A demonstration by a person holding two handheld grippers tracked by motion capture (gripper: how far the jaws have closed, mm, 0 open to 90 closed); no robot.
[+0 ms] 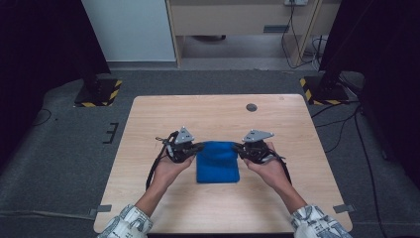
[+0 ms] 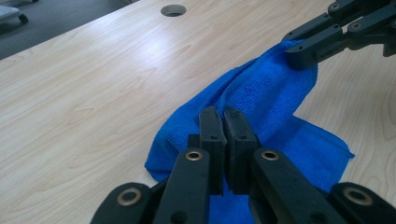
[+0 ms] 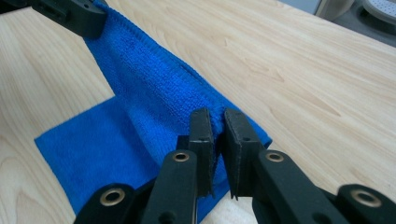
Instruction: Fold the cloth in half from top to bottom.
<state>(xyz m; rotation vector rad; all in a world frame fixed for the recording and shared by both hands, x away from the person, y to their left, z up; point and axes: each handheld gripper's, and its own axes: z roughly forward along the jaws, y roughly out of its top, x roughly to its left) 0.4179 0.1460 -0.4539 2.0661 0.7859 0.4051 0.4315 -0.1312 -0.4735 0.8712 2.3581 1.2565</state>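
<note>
Two grippers, left gripper [image 1: 197, 147] and right gripper [image 1: 238, 147], are pinching the far corners of a blue terry cloth [image 1: 217, 163] lying mid-table on the pale wooden table [image 1: 148, 119]; the right jaws are looking looser, so that corner could be slipping free.

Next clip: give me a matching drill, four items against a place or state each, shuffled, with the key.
Items:
1. left tool
2. right tool
3. blue cloth
4. round hole

Places or states:
A. far part of the tabletop, beyond the cloth
B. pinches the cloth's far corner on the person's left
C. near part flat on the table, far edge lifted
D. pinches the cloth's far corner on the person's right

Pairs: 1-B, 2-D, 3-C, 4-A
</note>
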